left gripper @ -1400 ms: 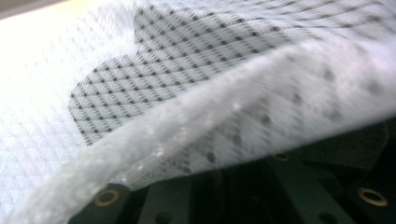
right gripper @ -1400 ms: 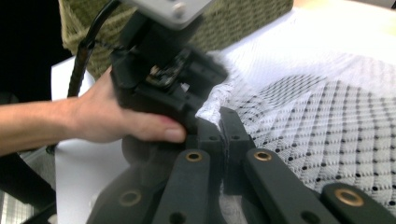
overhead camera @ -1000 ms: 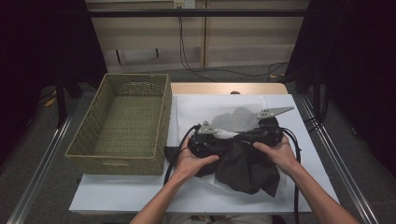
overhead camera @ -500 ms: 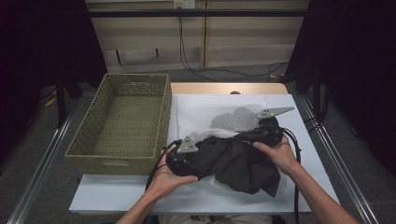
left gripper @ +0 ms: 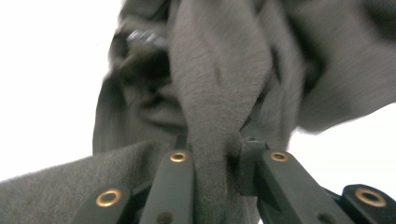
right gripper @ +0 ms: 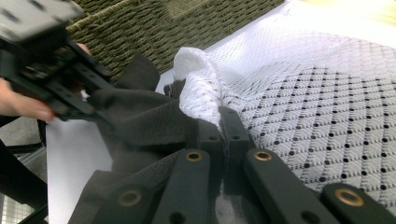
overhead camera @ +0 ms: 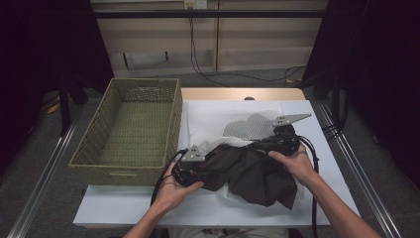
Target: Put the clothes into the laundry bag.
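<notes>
- The left gripper (overhead camera: 198, 166) is pinching a fold of the dark grey cloth (overhead camera: 250, 173); in the left gripper view its jaws are closing narrowly on a band of that cloth (left gripper: 219, 84), which is running up between them.
- The right gripper (overhead camera: 277, 141) is clamping a fold of the white mesh fabric (overhead camera: 250, 126); in the right gripper view the mesh (right gripper: 201, 93) is bunching up between its nearly closed jaws, with the dark cloth (right gripper: 140, 121) lying just to the side of them.
- The dark cloth is stretching between the two grippers and draping over the white table (overhead camera: 129, 206) toward the person.
- The mesh fabric is spreading out beyond the right gripper, flat on the table.
- The left hand (overhead camera: 173, 191) and the right hand (overhead camera: 297, 166) are each gripping a tool from behind.
- The woven basket (overhead camera: 124, 168) is sitting just beyond the left gripper, on its outer side, apart from the cloth.
- No readable writing, brand or label is showing on the cloth, the mesh, the basket or the grippers.
</notes>
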{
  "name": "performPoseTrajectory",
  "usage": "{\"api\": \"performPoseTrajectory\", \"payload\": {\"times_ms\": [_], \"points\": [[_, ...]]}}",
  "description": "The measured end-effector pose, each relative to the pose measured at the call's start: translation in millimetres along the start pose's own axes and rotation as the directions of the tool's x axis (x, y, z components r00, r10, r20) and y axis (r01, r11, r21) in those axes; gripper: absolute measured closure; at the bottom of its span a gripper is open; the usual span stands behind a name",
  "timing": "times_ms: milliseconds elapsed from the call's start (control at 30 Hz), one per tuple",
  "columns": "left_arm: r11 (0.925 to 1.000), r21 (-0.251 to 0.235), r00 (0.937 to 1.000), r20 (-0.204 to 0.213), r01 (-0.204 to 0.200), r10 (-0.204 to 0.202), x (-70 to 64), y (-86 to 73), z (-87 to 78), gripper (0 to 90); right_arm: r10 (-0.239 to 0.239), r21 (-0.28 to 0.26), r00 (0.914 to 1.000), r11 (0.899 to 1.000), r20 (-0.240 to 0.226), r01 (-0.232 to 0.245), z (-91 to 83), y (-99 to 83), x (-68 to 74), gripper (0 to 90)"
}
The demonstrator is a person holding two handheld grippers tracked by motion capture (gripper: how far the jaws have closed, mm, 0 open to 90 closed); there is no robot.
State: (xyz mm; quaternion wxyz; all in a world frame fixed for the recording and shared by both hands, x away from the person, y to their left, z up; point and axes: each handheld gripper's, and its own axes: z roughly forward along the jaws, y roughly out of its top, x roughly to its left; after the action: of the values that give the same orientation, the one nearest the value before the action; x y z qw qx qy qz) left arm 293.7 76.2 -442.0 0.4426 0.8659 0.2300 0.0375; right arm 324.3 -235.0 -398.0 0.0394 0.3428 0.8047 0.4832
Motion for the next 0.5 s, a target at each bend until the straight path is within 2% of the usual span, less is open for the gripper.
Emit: {"api": "performPoseTrajectory", "payload": {"times_ms": [67,167,200,500], "points": [[0.9998,-0.017,0.9998,0.017,-0.012,0.012,-4.4,6.1,-0.2,81.5,0.0,0.001,1.0,1.0,-0.001,0.0,0.8,0.0,-0.1,89.7],[0.9979,-0.065,0.9984,0.056,0.002,0.002,-7.5,17.5,2.0,81.7,0.0,0.0,1.0,1.0,0.005,0.0,1.6,0.7,0.5,89.7],[0.9976,-0.067,0.9981,0.059,-0.015,0.019,-9.4,24.1,3.7,81.8,0.001,-0.002,1.0,1.0,0.007,-0.001,1.7,0.9,0.5,89.7],[0.9908,-0.135,0.9909,0.13,-0.016,0.033,-19.4,65.9,24.5,82.2,0.009,-0.002,1.0,1.0,0.003,-0.009,3.6,0.4,-1.4,89.7]]}}
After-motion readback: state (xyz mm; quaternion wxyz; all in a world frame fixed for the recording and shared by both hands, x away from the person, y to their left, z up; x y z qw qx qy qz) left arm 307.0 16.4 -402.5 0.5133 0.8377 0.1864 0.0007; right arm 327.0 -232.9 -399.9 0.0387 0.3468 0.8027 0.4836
